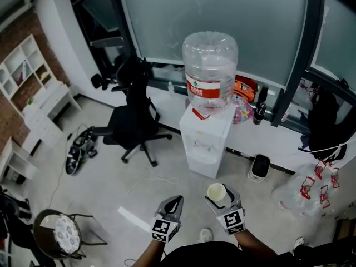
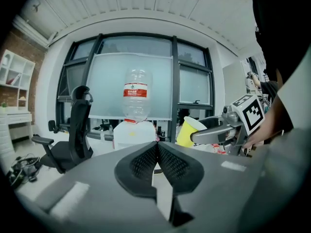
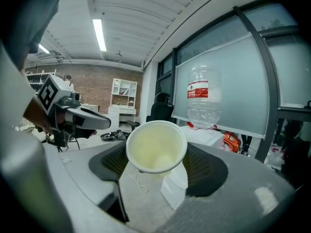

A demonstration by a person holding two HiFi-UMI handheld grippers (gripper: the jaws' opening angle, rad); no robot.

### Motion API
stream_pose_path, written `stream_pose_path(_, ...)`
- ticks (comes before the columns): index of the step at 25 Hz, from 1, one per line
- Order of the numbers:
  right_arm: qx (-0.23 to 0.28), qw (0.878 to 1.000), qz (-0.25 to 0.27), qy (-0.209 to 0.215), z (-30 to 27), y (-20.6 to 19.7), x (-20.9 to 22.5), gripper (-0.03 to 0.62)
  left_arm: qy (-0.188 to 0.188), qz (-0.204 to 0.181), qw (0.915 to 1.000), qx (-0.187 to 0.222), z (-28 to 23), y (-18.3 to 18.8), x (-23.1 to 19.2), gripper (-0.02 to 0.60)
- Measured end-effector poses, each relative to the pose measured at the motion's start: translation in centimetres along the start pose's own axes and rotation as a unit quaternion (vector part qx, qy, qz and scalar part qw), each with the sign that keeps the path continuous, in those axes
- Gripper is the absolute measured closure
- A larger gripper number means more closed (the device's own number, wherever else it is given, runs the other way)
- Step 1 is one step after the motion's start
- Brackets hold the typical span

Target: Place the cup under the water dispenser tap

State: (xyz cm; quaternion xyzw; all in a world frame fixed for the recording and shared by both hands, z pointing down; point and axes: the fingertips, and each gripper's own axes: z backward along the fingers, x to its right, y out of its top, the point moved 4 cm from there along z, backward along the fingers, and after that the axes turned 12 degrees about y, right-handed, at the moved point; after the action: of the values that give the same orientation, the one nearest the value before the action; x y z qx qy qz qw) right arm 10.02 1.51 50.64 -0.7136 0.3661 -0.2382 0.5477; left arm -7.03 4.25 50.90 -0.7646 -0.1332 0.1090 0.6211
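**Head view.** A paper cup (image 1: pixel 216 192) is being held upright in the right tongs (image 1: pixel 219 198), low in the frame above the floor (image 1: pixel 111 177). It is standing well short of the white water dispenser (image 1: pixel 206 143), which is carrying an inverted water bottle (image 1: pixel 210 71). The left tongs (image 1: pixel 173 204) are being held alongside with nothing in them. A black office chair (image 1: pixel 133 121) is standing to the left of the dispenser.

**Left gripper view.** The left tongs (image 2: pixel 157 149) are being kept closed, pad against pad, on nothing. The paper cup (image 2: pixel 187 131) is showing a yellow outer wall and is being clamped across its body by the right tongs (image 2: pixel 214 134). The dispenser tap is not being made out here.

**Right gripper view.** The right tongs (image 3: pixel 158 166) are being pressed on the paper cup (image 3: pixel 156 147) from both sides, below the rim.

- Contents: the cup's pale inside is being seen from above and is judged empty.
- The water bottle (image 3: pixel 204 98) is clear, and its level is not being read with confidence.

**Handling (judged).**

- The cup is being rated light, thin-walled and easily crushed.
- The rim is likely the stiffest part.
- A gentle hold across the mid-wall is being advised.
- Being empty, the cup is likely to tip or slide if it is set down carelessly.
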Motion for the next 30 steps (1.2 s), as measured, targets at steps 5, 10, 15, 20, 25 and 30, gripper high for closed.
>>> stream_pose_path(5, -0.005, 1.0, 0.008, 0.001, -0.9, 0.0, 2.0, 0.25, 0.002, 0.004, 1.0, 0.008, -2.5, 1.4, -0.3, 0.568)
stream_pose_path(10, -0.013, 1.0, 0.003, 0.0, -2.8, 0.1, 2.4, 0.25, -0.002, 0.012, 0.9999, 0.006, -3.9, 1.9, -1.6, 0.568)
stream_pose_path(15, -0.009, 1.0, -0.01, -0.016, -5.6, 0.7, 3.4, 0.25, -0.03, 0.025, 0.9992, 0.001, -6.3, 1.5, -3.5, 0.568)
stream_pose_path(20, -0.012, 0.998, -0.031, -0.057, -8.6, 1.2, 3.9, 0.25, -0.068, 0.021, 0.9974, -0.014, -7.9, 1.6, -6.7, 0.568)
stream_pose_path(25, -0.022, 0.994, -0.046, -0.093, -11.7, 0.8, 4.3, 0.25, -0.103, -0.003, 0.9945, -0.018, -10.3, 2.0, -10.3, 0.568)
stream_pose_path(30, -0.044, 0.989, -0.057, -0.128, -14.4, 0.5, 4.6, 0.251, -0.136, 0.003, 0.9905, -0.023, -12.3, 1.5, -13.7, 0.568)
